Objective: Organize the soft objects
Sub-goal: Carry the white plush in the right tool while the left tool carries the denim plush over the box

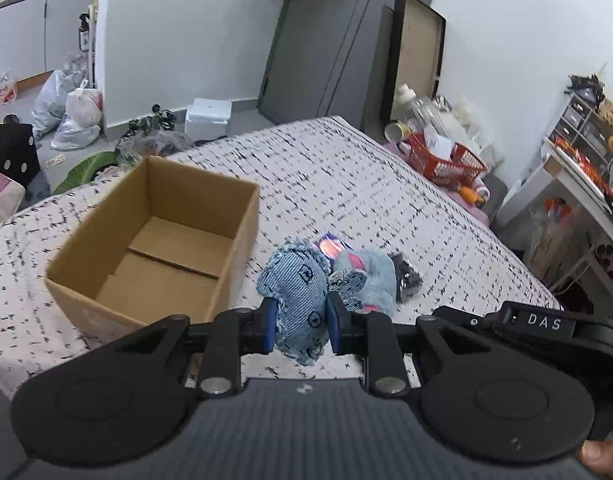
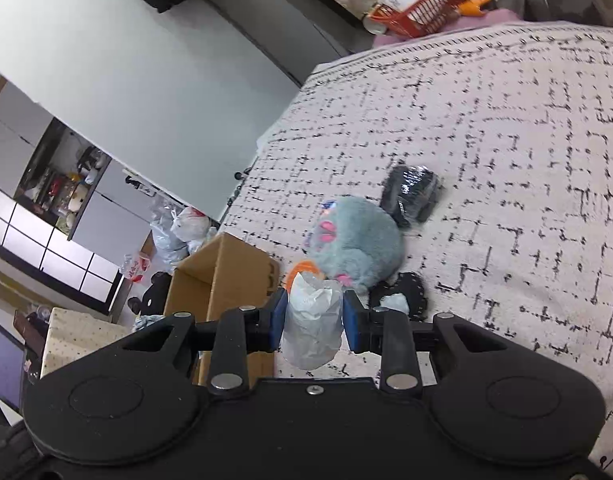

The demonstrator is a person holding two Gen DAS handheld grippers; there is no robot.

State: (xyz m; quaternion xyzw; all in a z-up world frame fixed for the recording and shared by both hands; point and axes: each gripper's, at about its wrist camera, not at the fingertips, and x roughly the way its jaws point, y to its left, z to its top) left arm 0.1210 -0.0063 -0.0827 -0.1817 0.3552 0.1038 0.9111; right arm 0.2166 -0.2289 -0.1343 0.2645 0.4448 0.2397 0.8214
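Denim soft toy [image 1: 302, 300]: pale blue, frayed at the edges, printed with dark marks; pinched between the blue pads of the left hand-held gripper [image 1: 299, 326], just to the right of the cardboard box.
Left hand-held gripper: closed on the denim soft toy, which bulges above and below the pads.
White crumpled bag [image 2: 314, 320]: clamped in the right hand-held gripper [image 2: 314, 322]; it looks like thin plastic, though the blur makes that uncertain.
Right hand-held gripper: closed on the white crumpled bag, beside the near corner of the cardboard box.
Grey-blue plush [image 2: 356, 246]: fluffy, with pink patches, lying on the bed to the right of the cardboard box.
Black wrapped bundle [image 2: 412, 194]: glossy, on the bed beyond the plush, farther from the box.
Cardboard box [image 1: 106, 240]: open-topped, flaps folded flat inside, standing on the bed.
Bed [image 1: 346, 184]: covered in white fabric with a broken black grid.
Red basket [image 1: 446, 160]: off the far edge of the bed, well apart from the box.
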